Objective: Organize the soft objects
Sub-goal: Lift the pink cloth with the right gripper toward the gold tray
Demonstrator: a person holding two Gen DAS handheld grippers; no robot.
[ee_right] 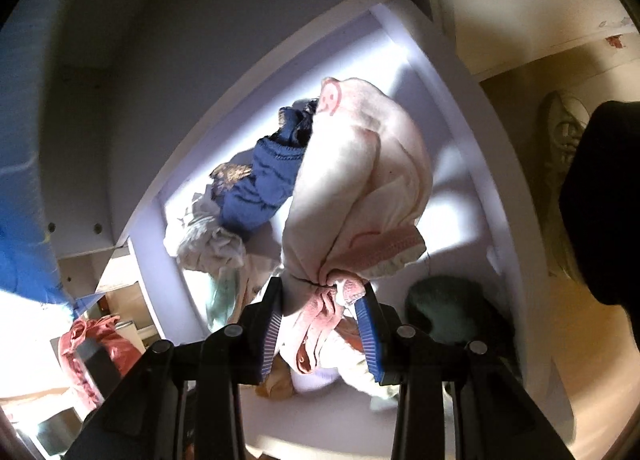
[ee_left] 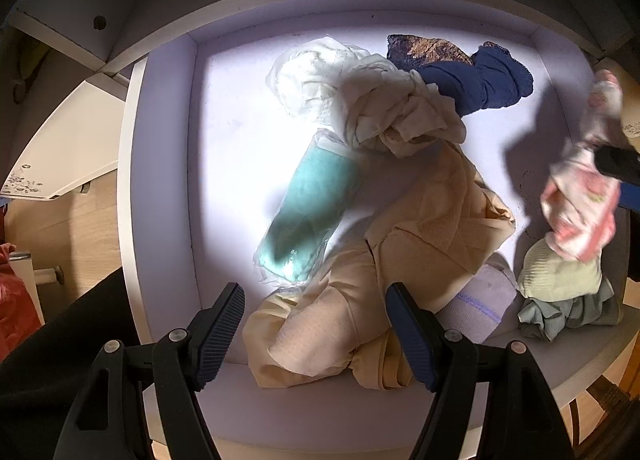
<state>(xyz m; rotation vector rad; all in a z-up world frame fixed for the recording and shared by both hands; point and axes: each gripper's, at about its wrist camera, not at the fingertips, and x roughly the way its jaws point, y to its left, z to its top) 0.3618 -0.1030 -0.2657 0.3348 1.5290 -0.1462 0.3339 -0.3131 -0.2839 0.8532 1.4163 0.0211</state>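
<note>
The right gripper clamps the pink cloth by its bunched end (so it hangs free); the left gripper, jaws apart, hovers over the drawer, pile at twelve o'clock.

a home, likely a bedroom closet: white drawer full of rumpled underwear and socks, wood-look floor, a sneaker nearby.

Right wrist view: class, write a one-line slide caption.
Right claw shut on a bunched pink-and-white cloth, held above the white drawer of jumbled garments.
</note>
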